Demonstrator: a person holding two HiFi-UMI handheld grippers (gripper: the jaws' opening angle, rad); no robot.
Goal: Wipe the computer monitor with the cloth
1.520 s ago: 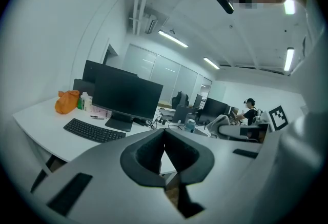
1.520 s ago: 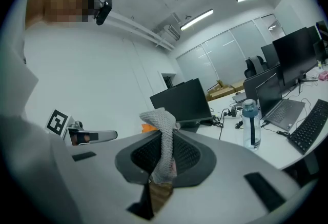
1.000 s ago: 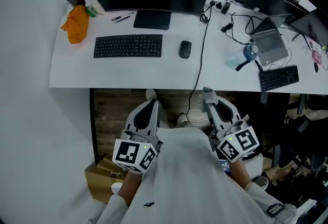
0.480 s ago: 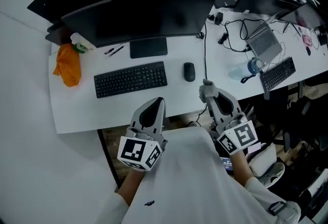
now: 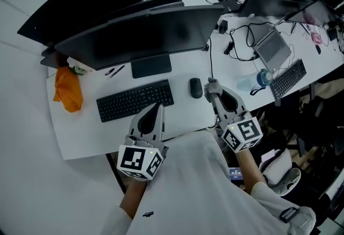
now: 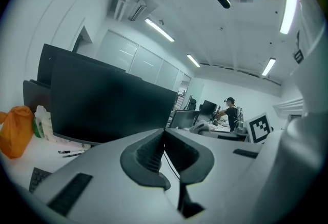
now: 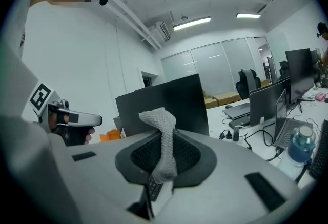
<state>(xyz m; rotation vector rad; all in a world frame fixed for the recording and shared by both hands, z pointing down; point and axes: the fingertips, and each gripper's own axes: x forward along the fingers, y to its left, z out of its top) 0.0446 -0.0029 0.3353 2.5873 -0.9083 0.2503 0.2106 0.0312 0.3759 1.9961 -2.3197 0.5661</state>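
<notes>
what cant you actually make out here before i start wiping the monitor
Head view: the monitor is dark and seen steeply, so dust or smudges cannot be told.
Head view: barely any of the cloth shows, because the right gripper covers it.
Head view: the bottle beside the orange bag is half hidden by the monitor's edge.

Your head camera looks steeply down from above your chest onto the white desk [image 5: 80, 132]. It takes in the wide black curved monitor [image 5: 140, 35] up top and both grippers below. The camera on your left gripper [image 6: 164, 135] sits close behind its meeting jaws, low over the desk, tilted up at the screen. The camera on your right gripper [image 7: 163, 140] looks likewise, past a grey knitted cloth [image 7: 158, 115] nipped in its jaws. All three views share the monitor and the orange plastic bag [image 5: 67, 91].
</notes>
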